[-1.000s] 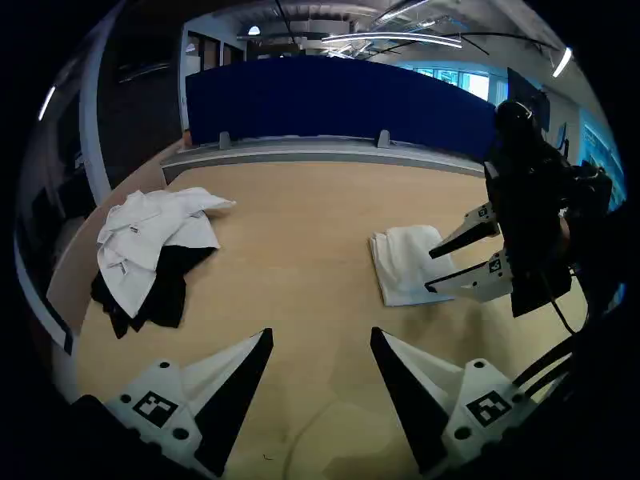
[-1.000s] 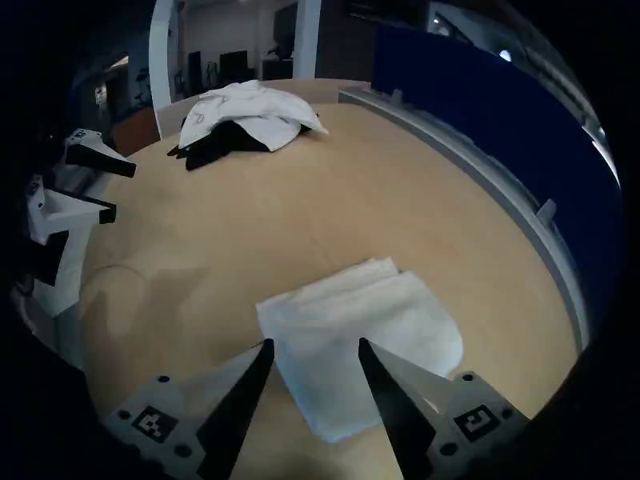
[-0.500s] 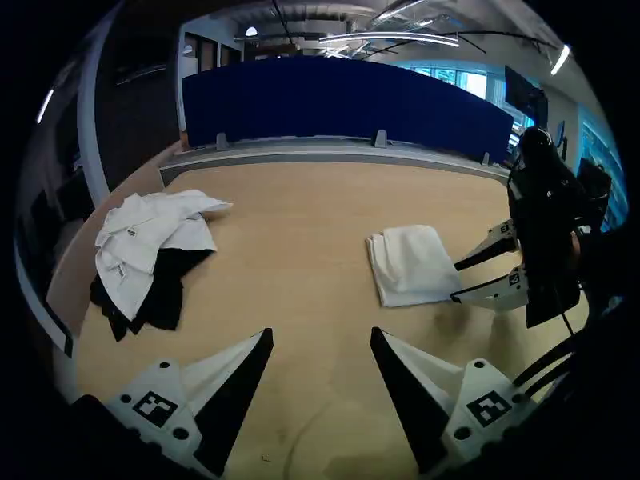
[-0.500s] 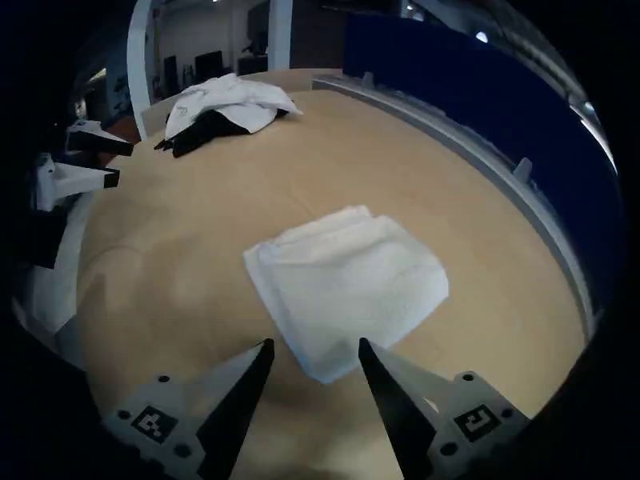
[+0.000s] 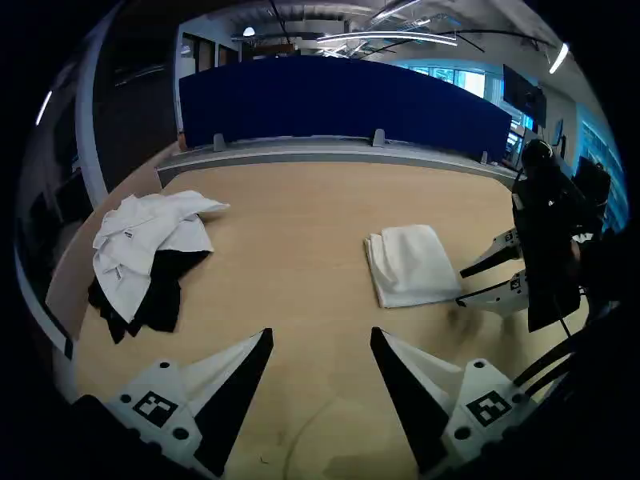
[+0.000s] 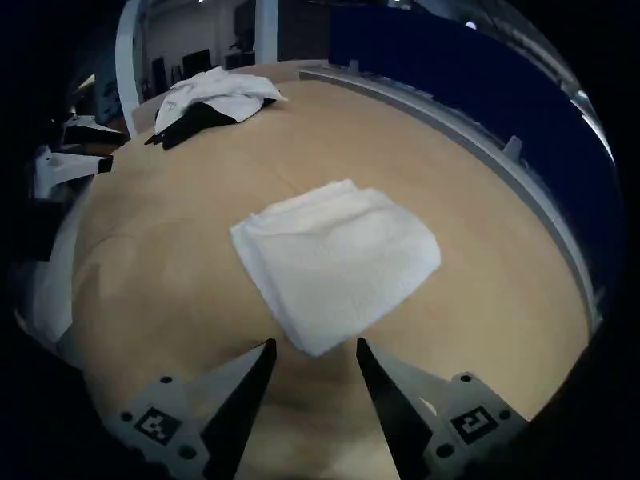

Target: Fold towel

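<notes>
White towel (image 6: 336, 256), folded, flat

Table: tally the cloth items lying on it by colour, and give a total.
White: 2, the towel and the white garment, whose heap is counted as one
Black: 1, the black garment, partly under the white one
Total: 3

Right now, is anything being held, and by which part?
Nothing is held: left gripper and right gripper are open, the towel lying free on the table.
</notes>
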The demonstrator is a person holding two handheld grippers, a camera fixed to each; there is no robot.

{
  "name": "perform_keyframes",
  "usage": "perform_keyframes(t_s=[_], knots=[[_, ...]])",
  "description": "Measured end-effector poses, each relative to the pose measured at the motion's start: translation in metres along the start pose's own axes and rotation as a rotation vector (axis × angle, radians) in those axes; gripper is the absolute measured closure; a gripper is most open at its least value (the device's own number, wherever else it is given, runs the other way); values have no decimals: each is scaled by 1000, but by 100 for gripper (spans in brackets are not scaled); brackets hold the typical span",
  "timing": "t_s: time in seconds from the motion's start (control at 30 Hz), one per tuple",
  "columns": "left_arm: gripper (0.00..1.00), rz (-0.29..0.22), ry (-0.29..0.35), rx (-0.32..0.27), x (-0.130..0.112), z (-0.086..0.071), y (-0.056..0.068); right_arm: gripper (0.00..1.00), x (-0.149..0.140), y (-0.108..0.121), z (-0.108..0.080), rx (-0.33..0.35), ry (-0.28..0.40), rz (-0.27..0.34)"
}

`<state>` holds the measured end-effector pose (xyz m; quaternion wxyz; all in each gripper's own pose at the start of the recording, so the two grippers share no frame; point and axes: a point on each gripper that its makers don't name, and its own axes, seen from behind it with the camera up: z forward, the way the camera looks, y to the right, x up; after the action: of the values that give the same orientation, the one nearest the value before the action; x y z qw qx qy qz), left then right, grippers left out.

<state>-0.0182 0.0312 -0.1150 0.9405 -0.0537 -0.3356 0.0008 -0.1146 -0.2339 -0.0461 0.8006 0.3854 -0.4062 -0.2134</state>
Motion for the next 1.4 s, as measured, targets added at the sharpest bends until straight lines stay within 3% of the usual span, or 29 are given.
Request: perform_keyframes(t_s=[0.7, 1.1, 1.4], knots=[[10, 1, -1, 2, -2, -1, -3, 95, -7, 7, 9, -13, -10, 55], [10, 5, 3, 1, 1, -1, -3, 97, 5, 13, 1, -37, 23, 20], [10, 14, 11, 2, 7, -5, -5, 97, 53, 26, -31, -66, 110, -5]])
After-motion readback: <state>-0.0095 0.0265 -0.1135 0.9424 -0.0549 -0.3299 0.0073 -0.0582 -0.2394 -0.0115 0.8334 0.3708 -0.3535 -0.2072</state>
